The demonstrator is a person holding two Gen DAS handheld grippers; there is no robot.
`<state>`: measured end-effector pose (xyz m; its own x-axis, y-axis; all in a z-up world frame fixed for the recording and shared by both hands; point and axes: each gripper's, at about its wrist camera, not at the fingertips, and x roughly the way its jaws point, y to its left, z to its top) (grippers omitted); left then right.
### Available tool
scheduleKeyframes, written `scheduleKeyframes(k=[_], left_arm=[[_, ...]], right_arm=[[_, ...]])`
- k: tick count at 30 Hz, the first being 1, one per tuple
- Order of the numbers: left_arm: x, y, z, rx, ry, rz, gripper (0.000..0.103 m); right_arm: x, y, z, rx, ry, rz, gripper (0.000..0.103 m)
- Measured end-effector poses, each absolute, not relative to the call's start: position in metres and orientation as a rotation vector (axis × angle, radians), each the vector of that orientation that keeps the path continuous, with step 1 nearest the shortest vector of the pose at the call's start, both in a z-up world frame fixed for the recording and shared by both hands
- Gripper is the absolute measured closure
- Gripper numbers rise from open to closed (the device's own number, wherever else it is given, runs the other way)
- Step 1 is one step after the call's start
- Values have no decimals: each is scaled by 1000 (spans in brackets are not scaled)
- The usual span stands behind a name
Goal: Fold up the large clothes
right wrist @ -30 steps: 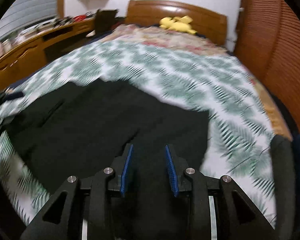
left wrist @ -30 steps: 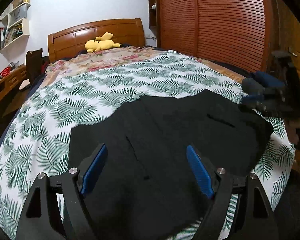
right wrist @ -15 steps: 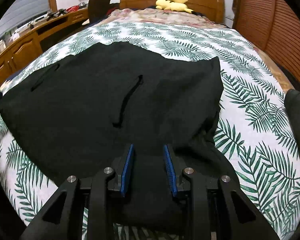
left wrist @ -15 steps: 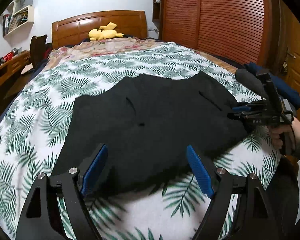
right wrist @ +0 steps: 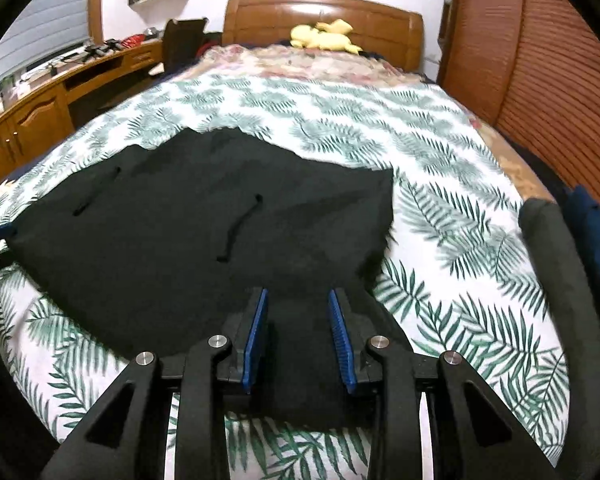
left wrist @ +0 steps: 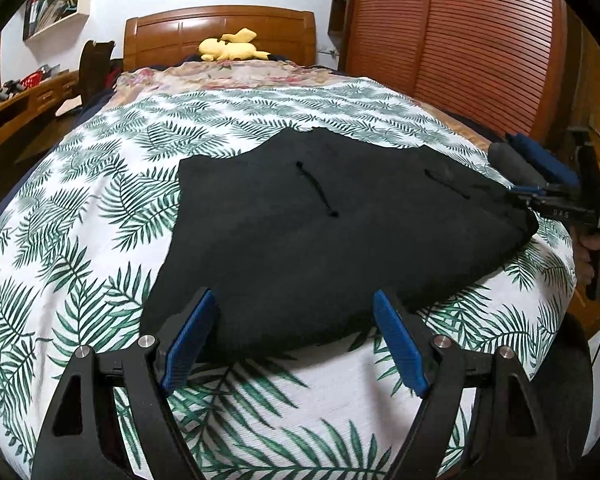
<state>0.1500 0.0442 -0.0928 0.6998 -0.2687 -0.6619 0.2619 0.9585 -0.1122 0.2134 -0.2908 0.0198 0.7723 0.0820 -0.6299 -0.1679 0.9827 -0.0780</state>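
**Black garment spread on the bed, one gripper at each near corner**

A large black garment (left wrist: 324,240) lies spread flat on the leaf-print bedspread (left wrist: 80,208), near the foot of the bed. A drawstring (right wrist: 236,228) rests on top of the cloth.

The left gripper (left wrist: 296,340) stands wide apart over the garment's near edge; nothing is pinched between its blue pads (left wrist: 188,336).

The right gripper (right wrist: 300,336) is narrowed, with a fold of the black cloth running between its fingers at the garment's other near corner; I cannot tell whether the pads actually press it.

A yellow plush toy (left wrist: 232,48) sits by the wooden headboard (left wrist: 172,36).
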Motion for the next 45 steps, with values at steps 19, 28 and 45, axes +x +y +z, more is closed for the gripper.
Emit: scheduleKeyframes(k=[19, 28, 45], left_arm=[[154, -1, -82, 24, 682, -344, 21], [167, -30, -103, 84, 732, -352, 21], [170, -31, -108, 92, 747, -346, 21]], right_arm=[[219, -294, -18, -123, 693, 121, 69], [208, -291, -9, -138, 693, 98, 61], [183, -332, 11, -31, 702, 57, 38]])
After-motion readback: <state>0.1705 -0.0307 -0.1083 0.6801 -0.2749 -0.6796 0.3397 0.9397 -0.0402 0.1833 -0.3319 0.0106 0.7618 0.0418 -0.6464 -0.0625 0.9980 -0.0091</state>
